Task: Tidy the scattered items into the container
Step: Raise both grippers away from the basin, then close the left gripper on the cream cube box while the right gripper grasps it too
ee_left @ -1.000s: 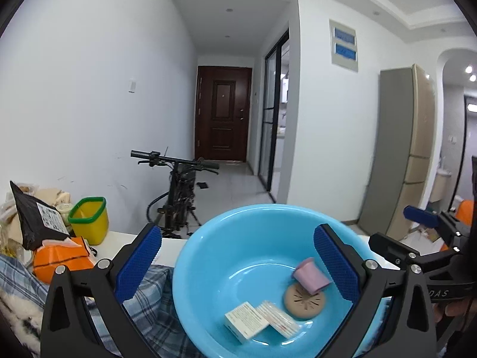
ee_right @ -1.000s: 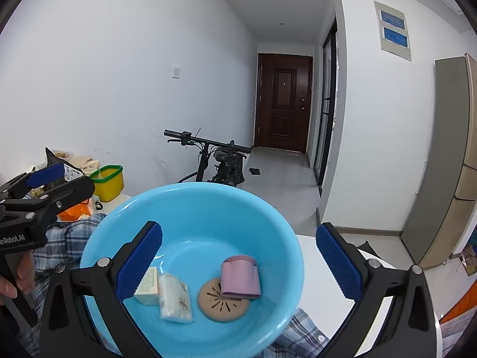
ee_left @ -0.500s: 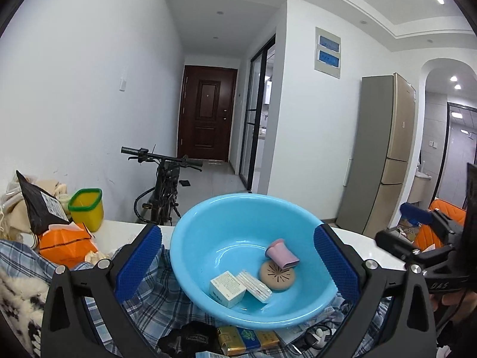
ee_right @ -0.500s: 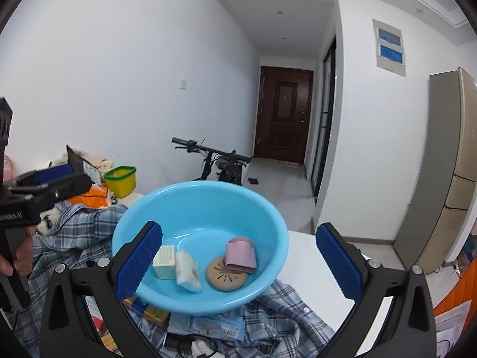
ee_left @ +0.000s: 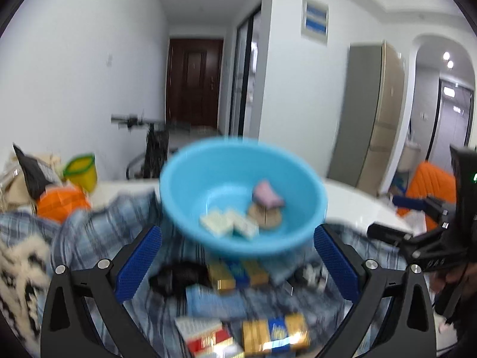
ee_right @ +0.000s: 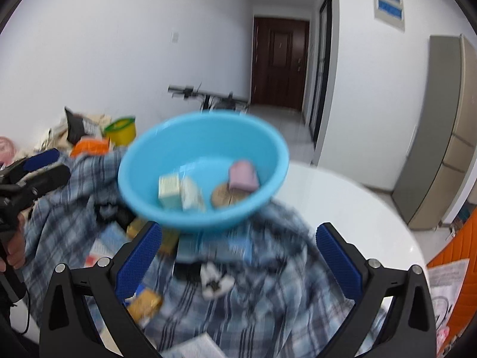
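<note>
Clutter lies on the plaid cloth (ee_left: 98, 232) in the lower centre of both views, in front of the blue basin (ee_left: 243, 197). The left gripper (ee_left: 237, 264) and right gripper (ee_right: 238, 264) both gape wide, holding nothing. The gold-and-blue packet (ee_left: 274, 335) sits low between the left gripper's fingers, its long axis seemingly across them, though blur leaves this unsure. The left looks nearer; the basin lies straight ahead beyond it.

Basin (ee_left: 190, 179) light blue; shirt (ee_right: 268, 292) blue-white plaid; bucket (ee_left: 82, 170) yellow, green-rimmed.
</note>
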Motion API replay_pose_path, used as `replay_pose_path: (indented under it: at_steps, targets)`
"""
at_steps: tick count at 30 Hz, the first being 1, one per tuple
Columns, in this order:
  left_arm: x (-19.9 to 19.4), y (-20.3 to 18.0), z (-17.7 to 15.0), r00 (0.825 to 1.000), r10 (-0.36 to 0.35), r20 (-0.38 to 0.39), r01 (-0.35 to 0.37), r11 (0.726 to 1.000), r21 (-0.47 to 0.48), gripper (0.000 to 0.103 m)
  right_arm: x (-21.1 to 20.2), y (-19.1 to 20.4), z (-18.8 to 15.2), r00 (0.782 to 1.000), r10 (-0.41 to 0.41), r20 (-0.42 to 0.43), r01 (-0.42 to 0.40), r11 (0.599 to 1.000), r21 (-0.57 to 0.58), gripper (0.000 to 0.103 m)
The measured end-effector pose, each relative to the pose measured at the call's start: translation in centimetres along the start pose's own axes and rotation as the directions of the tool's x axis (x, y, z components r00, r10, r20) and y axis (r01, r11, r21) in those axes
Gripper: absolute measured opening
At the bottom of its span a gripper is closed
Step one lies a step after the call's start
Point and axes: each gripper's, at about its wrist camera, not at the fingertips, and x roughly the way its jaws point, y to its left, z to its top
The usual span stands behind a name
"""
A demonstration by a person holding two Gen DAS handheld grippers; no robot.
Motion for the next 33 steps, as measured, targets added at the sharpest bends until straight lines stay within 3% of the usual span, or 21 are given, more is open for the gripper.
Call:
replay_pose_path:
  at_steps: [3, 7, 12, 15, 17, 18, 20, 21, 22, 24, 26, 27, 28, 30, 33]
  targets:
    - [1.2, 0.2, -2.5, 0.994, -0.022, -0.111, 0.021, 1.000, -0.013, 0.103, 0.8, -0.4, -1.8, 0.997, 0.030, -0.077, -0.030, 0.999, 0.011, 0.103]
    - [2.4, 0.3, -5.5, 0.963, -0.051, -0.264, 0.055, 0.998, 0.006, 0.103, 1.8, -0.8, -3.8, 0.983, 0.071, -0.167, -0.068, 0.997, 0.020, 0.103]
    - [2.8, 0.5, -7.3, 0.928, -0.080, -0.363, 0.093, 0.996, 0.017, 0.103, 2.2, -0.8, -5.5, 0.955, 0.136, -0.263, -0.138, 0.990, 0.011, 0.103]
    - [2.8, 0.3, -7.5, 0.898, -0.190, -0.397, 0.206, 0.978, 0.000, 0.103, 2.4, -0.5, -6.3, 0.922, 0.216, -0.322, -0.231, 0.973, -0.008, 0.103]
    - [2.3, 0.1, -7.1, 0.889, -0.251, -0.382, 0.279, 0.960, 0.019, 0.103, 2.0, -0.3, -6.6, 0.888, 0.307, -0.341, -0.333, 0.943, -0.019, 0.103]
    - [2.0, -0.3, -6.9, 0.879, -0.280, -0.387, 0.323, 0.945, 0.050, 0.103, 1.7, -0.2, -6.7, 0.878, 0.336, -0.341, -0.369, 0.929, -0.033, 0.103]
    - [1.6, -1.6, -6.5, 0.840, -0.335, -0.428, 0.427, 0.894, 0.138, 0.103, 0.8, 0.0, -6.8, 0.876, 0.365, -0.316, -0.412, 0.906, -0.095, 0.103]
    - [1.3, -2.5, -6.5, 0.817, -0.358, -0.453, 0.482, 0.855, 0.193, 0.103, 0.4, 0.2, -6.7, 0.878, 0.369, -0.304, -0.423, 0.896, -0.133, 0.103]
    - [1.1, -3.2, -6.4, 0.806, -0.366, -0.465, 0.509, 0.829, 0.231, 0.103, 0.2, 0.4, -6.8, 0.872, 0.382, -0.305, -0.443, 0.882, -0.163, 0.103]
    - [0.8, -4.7, -6.3, 0.794, -0.356, -0.492, 0.541, 0.784, 0.305, 0.103, 0.1, 0.7, -7.0, 0.821, 0.457, -0.342, -0.538, 0.821, -0.193, 0.103]
    - [0.9, -5.9, -6.2, 0.762, -0.363, -0.536, 0.588, 0.734, 0.340, 0.103, 0.2, 1.1, -7.3, 0.746, 0.549, -0.376, -0.645, 0.736, -0.205, 0.103]
    - [1.0, -6.4, -6.2, 0.731, -0.380, -0.566, 0.626, 0.704, 0.335, 0.103, 0.3, 1.4, -7.4, 0.721, 0.576, -0.385, -0.677, 0.703, -0.218, 0.103]
    - [1.4, -7.0, -6.5, 0.687, -0.396, -0.609, 0.672, 0.666, 0.324, 0.103, 0.5, 1.6, -7.5, 0.705, 0.588, -0.396, -0.696, 0.680, -0.230, 0.103]
    - [2.0, -8.0, -7.3, 0.641, -0.379, -0.668, 0.709, 0.626, 0.325, 0.103, 1.4, 2.2, -7.5, 0.678, 0.595, -0.431, -0.721, 0.653, -0.232, 0.103]
    - [2.7, -9.2, -8.6, 0.646, -0.310, -0.698, 0.697, 0.612, 0.373, 0.103, 2.1, 3.1, -7.7, 0.640, 0.611, -0.465, -0.755, 0.613, -0.232, 0.103]
